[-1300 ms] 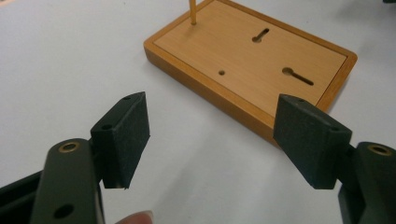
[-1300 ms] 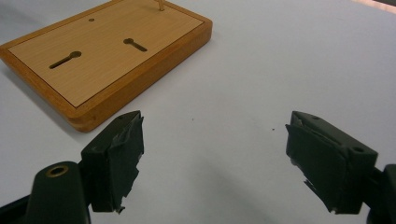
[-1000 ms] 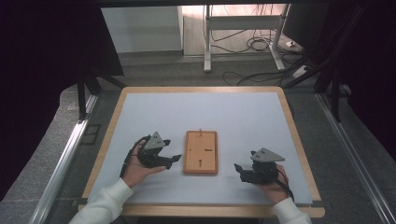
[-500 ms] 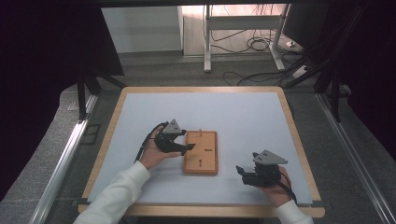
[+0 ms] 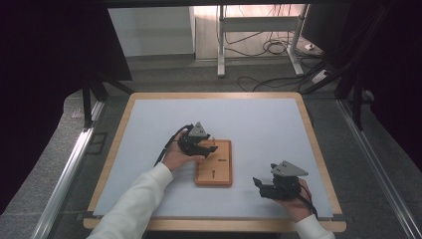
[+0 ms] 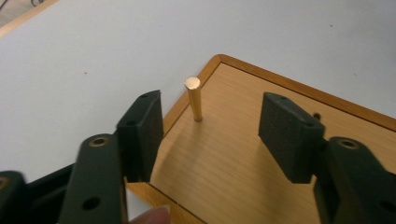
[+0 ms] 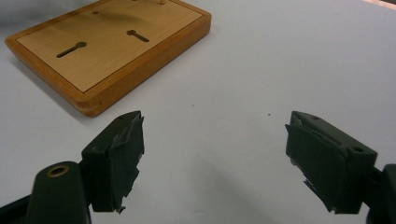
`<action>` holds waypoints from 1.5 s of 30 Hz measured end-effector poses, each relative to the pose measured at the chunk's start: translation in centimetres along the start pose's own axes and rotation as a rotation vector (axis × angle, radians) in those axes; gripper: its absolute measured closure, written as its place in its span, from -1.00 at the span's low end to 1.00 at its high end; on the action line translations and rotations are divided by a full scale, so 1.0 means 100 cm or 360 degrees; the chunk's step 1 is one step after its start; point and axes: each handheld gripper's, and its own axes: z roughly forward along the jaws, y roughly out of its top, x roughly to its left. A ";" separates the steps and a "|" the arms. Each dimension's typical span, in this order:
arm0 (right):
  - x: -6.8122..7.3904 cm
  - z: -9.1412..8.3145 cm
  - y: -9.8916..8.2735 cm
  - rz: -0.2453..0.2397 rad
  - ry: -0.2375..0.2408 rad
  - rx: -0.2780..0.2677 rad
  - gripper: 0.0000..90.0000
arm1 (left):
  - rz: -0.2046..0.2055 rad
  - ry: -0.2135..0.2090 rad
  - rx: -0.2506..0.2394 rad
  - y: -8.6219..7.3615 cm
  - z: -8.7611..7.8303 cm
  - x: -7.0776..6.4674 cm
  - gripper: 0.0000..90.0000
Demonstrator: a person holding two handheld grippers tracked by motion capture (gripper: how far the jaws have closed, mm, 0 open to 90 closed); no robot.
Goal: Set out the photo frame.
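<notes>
Left tool [image 6: 210, 135] closing around upright brass peg [image 6: 194, 100] — untouched.

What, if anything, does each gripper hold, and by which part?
Nothing: the left gripper, closing, hasn't reached the brass peg; the right gripper is open.

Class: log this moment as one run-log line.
left gripper: jaws closing, astride brass pin, no contact | right gripper: open, idle | wooden board: flat
</notes>
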 end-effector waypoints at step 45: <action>0.030 0.013 0.011 -0.0200 0.0220 -0.0015 -0.57 | -0.0197 -0.0145 0.0094 0.008 0.019 0.019 0.89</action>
